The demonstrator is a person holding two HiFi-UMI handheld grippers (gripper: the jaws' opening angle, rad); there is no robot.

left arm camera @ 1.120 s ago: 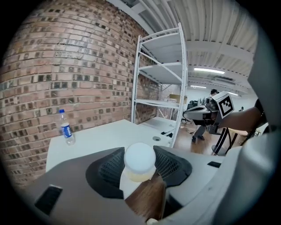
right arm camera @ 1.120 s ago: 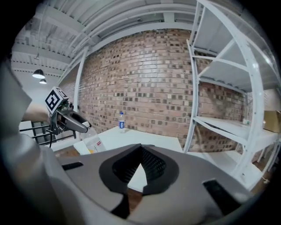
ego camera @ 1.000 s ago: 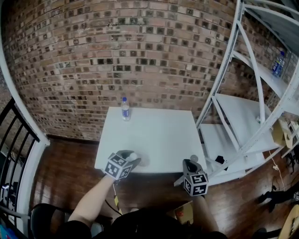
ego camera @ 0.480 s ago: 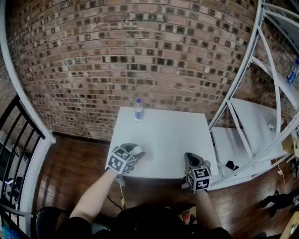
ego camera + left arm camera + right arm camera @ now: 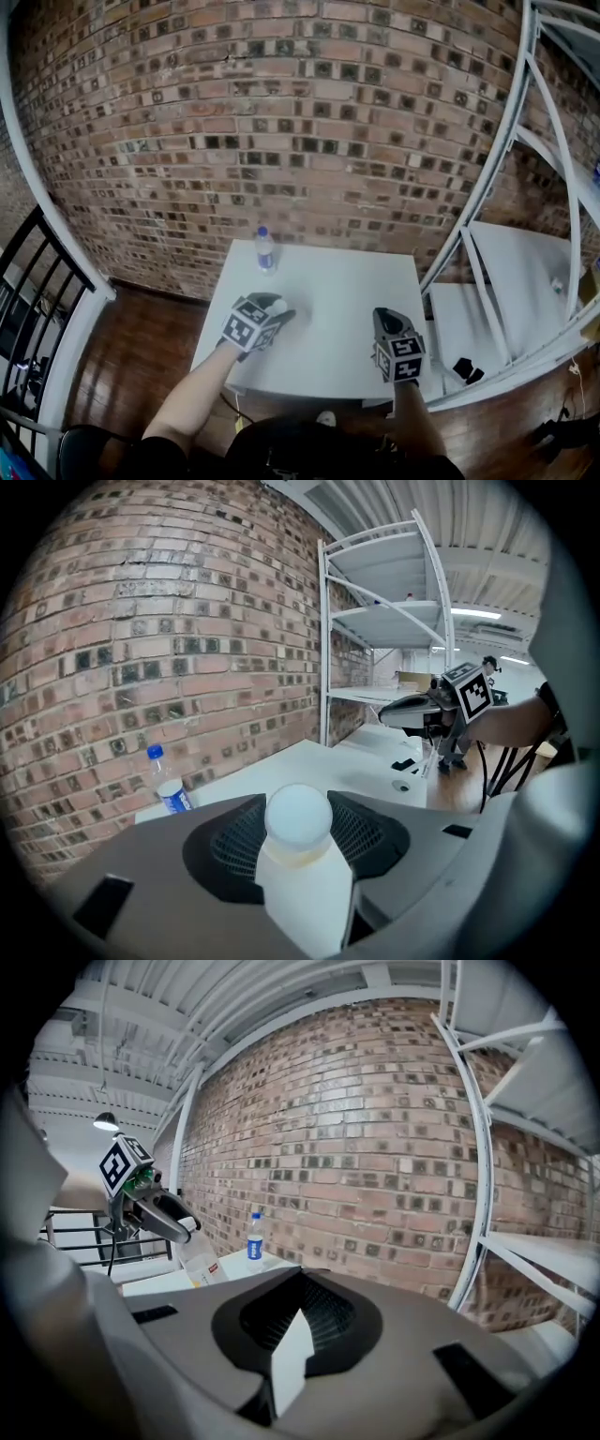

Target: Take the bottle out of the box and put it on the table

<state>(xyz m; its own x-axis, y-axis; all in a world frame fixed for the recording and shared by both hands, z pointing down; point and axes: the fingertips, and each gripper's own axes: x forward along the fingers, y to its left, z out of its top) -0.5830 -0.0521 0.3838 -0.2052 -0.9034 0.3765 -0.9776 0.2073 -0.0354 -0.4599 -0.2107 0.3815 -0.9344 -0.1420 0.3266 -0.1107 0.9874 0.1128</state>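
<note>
While the fingers (image 5: 230,844) of the left gripper (image 5: 274,314) are clamped on the bottle (image 5: 302,874), its white cap (image 5: 298,815) sticks out just past them, one meshed pad on each side of the neck and shoulder. From the right gripper view the bottle's clear body shows a red label and hangs tilted below those fingers, over the near left part of the counter (image 5: 347,291); whether its base touches the surface cannot be told. The right gripper (image 5: 386,323) hovers over the near right edge of the counter, well apart from the bottle, its fingers (image 5: 292,1358) together with nothing between them. Farther out, a blue-capped bottle (image 5: 265,251) stands upright at the far left edge of the counter, just in front of the brick wall (image 5: 281,122). A white shelf rack (image 5: 525,253) rises to the right of the counter.
</note>
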